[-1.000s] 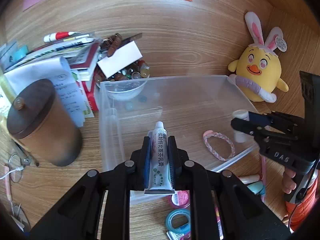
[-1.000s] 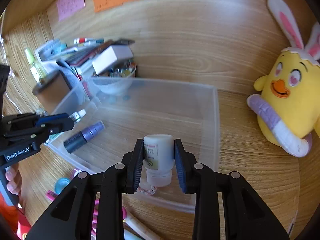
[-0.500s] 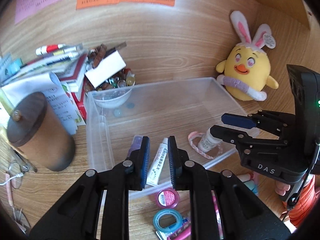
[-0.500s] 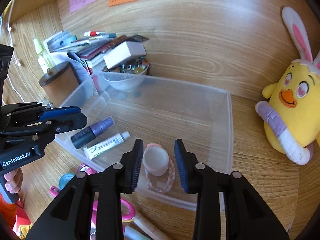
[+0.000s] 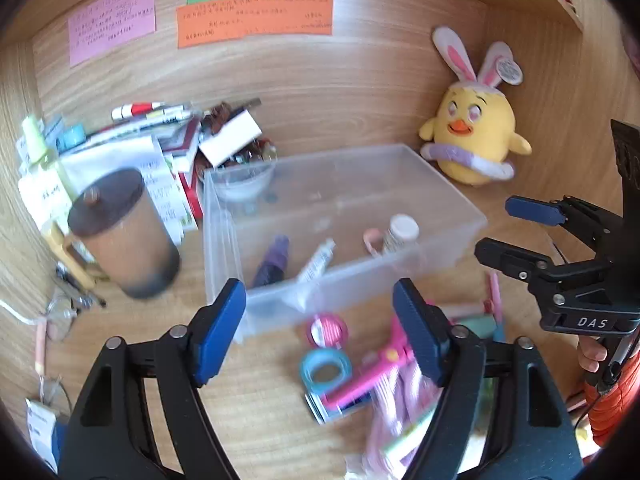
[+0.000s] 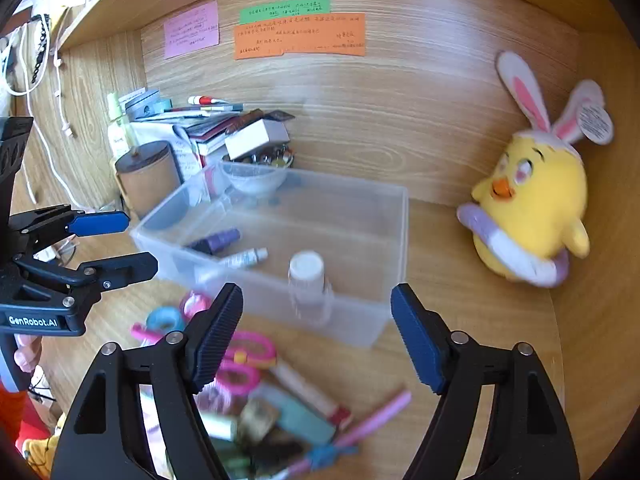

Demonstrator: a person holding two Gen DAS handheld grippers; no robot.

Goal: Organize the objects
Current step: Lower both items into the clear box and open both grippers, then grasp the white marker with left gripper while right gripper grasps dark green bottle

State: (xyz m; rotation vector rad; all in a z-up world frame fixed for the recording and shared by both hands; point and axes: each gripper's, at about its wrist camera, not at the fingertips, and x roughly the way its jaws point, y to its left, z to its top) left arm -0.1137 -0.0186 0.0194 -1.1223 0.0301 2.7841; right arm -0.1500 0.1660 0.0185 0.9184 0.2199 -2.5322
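On the wooden desk [image 5: 280,412], the clear plastic bin [image 5: 448,196] holds a white-capped bottle [image 6: 306,276], upright near its near wall and easily toppled. Both claws, left [image 5: 320,334] and right [image 6: 316,332], have just been spread, empty; blurred clutter could be mis-grabbed.

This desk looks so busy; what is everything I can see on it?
bin: one, clear, desk centre
purple bottle: one, lying in bin
tube: one, white, lying in bin
white bottle: one, upright in bin
chick toy: one, yellow, right of bin
canister: one, brown, left of bin
notes: three; pink, green, orange; back wall
tape rolls: two, pink and blue, before bin
scissors: one, pink, before bin
left hand-held gripper: one, black and blue, open, empty
right hand-held gripper: one, same colours, open, empty
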